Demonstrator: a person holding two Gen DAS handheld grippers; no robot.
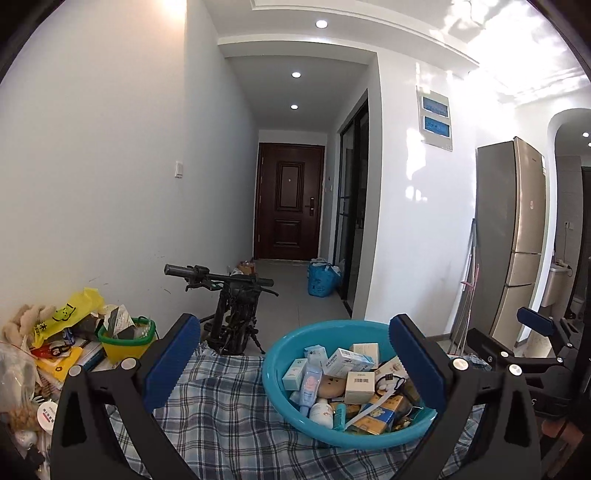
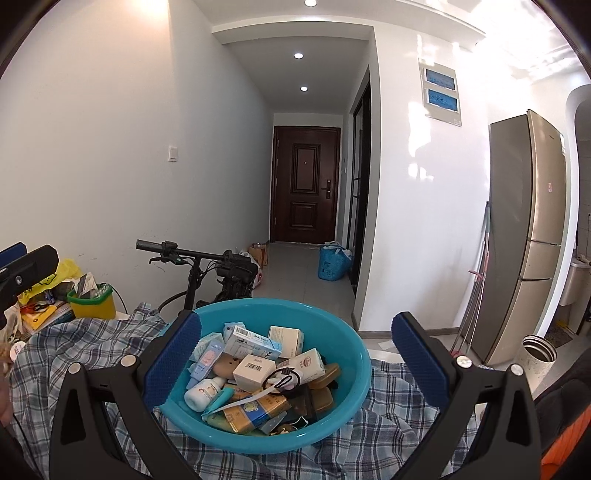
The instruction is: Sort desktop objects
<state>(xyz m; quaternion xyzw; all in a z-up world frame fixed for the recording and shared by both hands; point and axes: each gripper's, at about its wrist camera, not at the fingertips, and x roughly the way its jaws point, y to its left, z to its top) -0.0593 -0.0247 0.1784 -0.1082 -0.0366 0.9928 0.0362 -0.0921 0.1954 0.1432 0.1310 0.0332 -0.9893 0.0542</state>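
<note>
Right now both my jaws hang spread and empty. At 12 o'clock sits the teal basin (image 2: 354, 373), heaped with 1 pile of light cardboard boxes (image 2: 254, 369); I'd pinch their flat sides gently.

Both my feeds bright and sharp, strong daylight from upper right blowing out the ceiling (image 1: 517, 40) into glare, recessed spotlights (image 1: 321, 24) lit down the dimmer hallway, sun patches on the white wall (image 2: 424, 158), heavy fisheye bending, dark vignette at corners
</note>
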